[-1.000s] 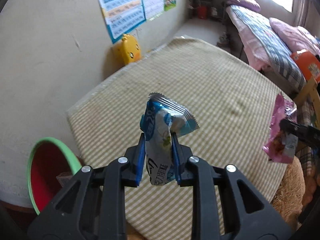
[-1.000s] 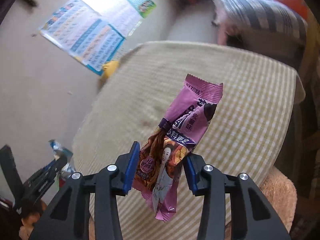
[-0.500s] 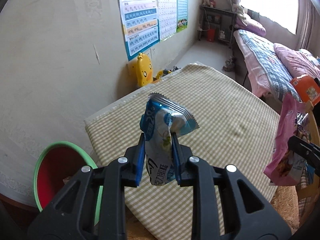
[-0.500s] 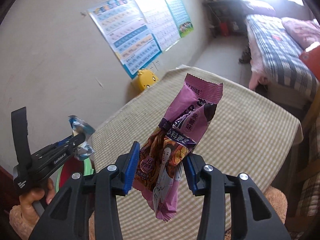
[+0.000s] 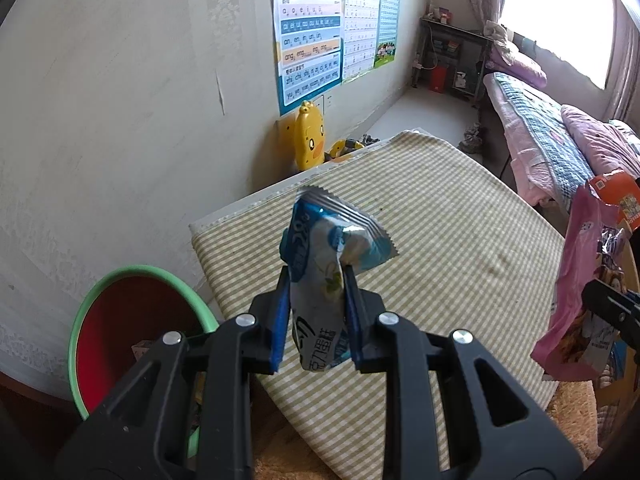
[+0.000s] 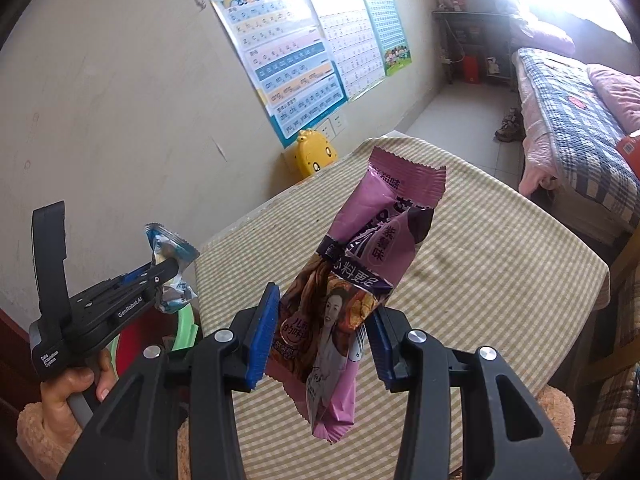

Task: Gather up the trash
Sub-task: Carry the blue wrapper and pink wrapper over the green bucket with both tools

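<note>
My left gripper (image 5: 316,316) is shut on a blue and white snack wrapper (image 5: 328,264), held in the air above the near left corner of the table (image 5: 460,240). It also shows in the right wrist view (image 6: 168,276), just above the bin's green rim. My right gripper (image 6: 320,344) is shut on a purple snack wrapper (image 6: 360,280), held above the table's front edge; it shows at the right edge of the left wrist view (image 5: 576,300). A red bin with a green rim (image 5: 120,320) stands on the floor left of the table.
The table wears a green checked cloth and stands against a wall with posters (image 5: 312,48). A yellow duck toy (image 5: 308,140) sits behind the table. A bed (image 5: 552,140) stands at the right. An orange packet (image 5: 616,196) lies at the far right.
Both grippers have pulled back and tilted up with their wrappers still held. The bin shows larger and closer in the left wrist view, and the left gripper has come nearer in the right wrist view.
</note>
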Demonstrator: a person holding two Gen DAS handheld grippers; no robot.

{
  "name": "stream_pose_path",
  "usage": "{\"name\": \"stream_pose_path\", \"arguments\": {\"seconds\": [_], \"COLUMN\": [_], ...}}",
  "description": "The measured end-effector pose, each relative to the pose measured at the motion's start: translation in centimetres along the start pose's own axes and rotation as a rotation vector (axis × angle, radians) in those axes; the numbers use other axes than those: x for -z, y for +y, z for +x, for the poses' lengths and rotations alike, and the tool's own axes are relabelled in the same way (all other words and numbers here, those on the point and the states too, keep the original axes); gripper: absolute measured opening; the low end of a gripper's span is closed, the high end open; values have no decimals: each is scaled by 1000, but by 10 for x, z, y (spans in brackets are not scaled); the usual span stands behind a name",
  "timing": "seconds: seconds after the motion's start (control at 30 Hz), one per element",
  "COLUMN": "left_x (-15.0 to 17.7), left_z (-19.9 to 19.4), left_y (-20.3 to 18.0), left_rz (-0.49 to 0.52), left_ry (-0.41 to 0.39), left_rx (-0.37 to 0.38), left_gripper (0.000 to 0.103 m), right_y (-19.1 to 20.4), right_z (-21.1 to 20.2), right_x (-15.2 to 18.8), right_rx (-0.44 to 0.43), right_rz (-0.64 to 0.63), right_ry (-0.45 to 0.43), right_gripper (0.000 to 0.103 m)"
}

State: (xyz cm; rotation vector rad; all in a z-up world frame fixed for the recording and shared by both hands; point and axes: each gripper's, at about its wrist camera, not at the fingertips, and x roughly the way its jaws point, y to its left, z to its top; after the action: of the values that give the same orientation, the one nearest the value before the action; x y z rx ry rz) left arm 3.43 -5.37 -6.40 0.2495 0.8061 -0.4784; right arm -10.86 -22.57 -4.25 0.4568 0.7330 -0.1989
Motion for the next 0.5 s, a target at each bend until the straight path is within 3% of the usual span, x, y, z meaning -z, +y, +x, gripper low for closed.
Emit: {"name": "stream_pose_path", "arguments": {"seconds": [0.5], "left_x": [4], "left_z": [-1], "left_y": [20], "left_rz": [-16], "left_ry": [1], "left_rx": [-46], "left_gripper": [24], "right_y": [26], "right_z": [13], "right_x": [2], "right_rx": [-42], "right_rz": [-77], "right_ry": [37], "right_gripper": [41]}}
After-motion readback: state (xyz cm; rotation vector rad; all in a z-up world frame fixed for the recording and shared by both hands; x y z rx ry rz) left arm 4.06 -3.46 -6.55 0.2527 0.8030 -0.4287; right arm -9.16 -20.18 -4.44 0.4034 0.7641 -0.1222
